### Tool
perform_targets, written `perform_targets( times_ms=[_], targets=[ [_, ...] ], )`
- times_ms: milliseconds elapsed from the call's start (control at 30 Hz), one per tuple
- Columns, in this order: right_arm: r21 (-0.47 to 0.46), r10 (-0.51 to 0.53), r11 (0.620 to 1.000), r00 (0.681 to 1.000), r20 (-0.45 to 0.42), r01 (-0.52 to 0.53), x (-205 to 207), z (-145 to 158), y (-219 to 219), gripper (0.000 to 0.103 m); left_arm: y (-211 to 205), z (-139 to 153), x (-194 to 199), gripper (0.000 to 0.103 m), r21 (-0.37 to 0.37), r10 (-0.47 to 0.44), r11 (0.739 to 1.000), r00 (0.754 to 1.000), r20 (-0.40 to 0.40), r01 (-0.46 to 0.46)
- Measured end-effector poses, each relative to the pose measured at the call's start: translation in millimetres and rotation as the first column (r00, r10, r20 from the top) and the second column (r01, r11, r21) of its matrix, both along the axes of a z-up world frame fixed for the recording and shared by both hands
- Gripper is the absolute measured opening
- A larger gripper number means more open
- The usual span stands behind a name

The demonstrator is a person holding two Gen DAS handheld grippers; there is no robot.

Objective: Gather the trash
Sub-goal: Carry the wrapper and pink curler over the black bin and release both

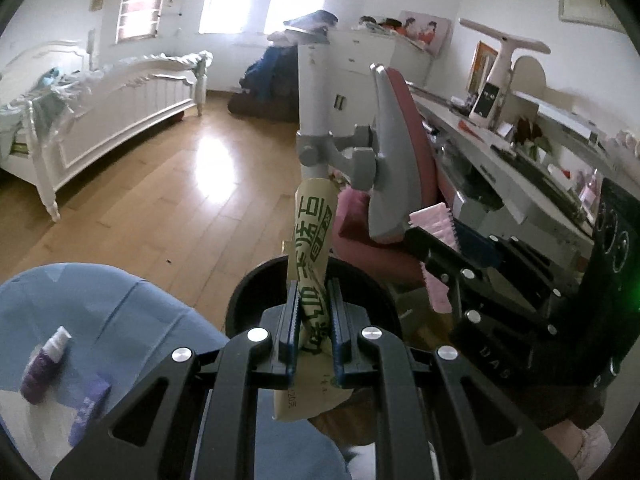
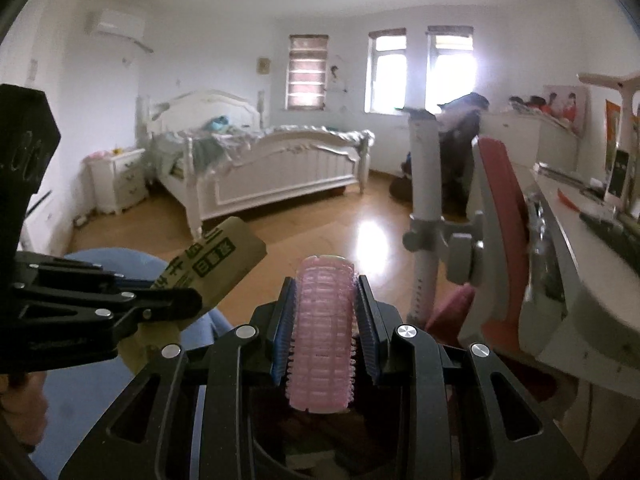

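Observation:
My left gripper [image 1: 313,312] is shut on a tan paper packet [image 1: 312,240] with green print, held upright just above a black round bin [image 1: 240,300]. The packet also shows in the right wrist view [image 2: 218,260], with the left gripper [image 2: 172,300] at the left. My right gripper [image 2: 325,312] is shut on a pink hair roller [image 2: 322,332]. The roller and right gripper also show in the left wrist view [image 1: 436,220], to the right of the bin.
A blue-covered surface [image 1: 100,312] at lower left holds a purple bottle [image 1: 42,368] and a small purple box [image 1: 90,408]. A red chair [image 1: 404,152] on a grey post and a cluttered white desk [image 2: 568,240] stand right. A white bed [image 2: 256,160] lies across wooden floor.

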State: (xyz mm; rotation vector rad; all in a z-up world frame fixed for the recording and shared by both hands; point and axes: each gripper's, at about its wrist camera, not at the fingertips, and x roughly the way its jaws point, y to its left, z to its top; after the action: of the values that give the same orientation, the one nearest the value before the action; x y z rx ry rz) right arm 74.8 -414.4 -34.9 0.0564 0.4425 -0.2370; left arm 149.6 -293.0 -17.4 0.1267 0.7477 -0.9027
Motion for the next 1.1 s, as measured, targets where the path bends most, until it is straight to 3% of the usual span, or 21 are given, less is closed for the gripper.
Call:
perform_targets(
  times_ms=[333, 833, 967, 1000, 1067, 1100],
  targets=[
    [0.026, -0.009, 1.0, 0.999, -0.035, 0.01, 14, -23, -16, 0.031, -18, -18, 13, 0.014, 0.032, -0.017, 0.999, 0.999, -0.039, 0.019],
    [0.004, -0.038, 0.999, 0.994, -0.098, 0.039, 39, -51, -37, 0.031, -47, -47, 48, 0.015, 0.029, -0.068, 0.997, 0.985, -0.161, 0.073],
    [-0.011, -0.055, 0.998, 0.989, -0.138, 0.054, 47, -61, -42, 0.031, -53, -54, 54, 0.017, 0.06, -0.071, 0.995, 0.984, -0.162, 0.082],
    [-0.023, -0.065, 0.998, 0.987, -0.149, 0.062, 50, -64, -42, 0.031, -56, -55, 54, 0.018, 0.076, -0.067, 0.994, 0.986, -0.154, 0.079],
    [-0.051, -0.08, 0.996, 0.982, -0.172, 0.073, 54, -69, -42, 0.031, -58, -55, 55, 0.031, 0.106, -0.051, 0.992, 0.988, -0.149, 0.067],
    [-0.06, -0.085, 0.995, 0.98, -0.178, 0.075, 54, -71, -42, 0.031, -57, -55, 55, 0.045, 0.105, -0.045, 0.993, 0.988, -0.146, 0.06]
  ],
)
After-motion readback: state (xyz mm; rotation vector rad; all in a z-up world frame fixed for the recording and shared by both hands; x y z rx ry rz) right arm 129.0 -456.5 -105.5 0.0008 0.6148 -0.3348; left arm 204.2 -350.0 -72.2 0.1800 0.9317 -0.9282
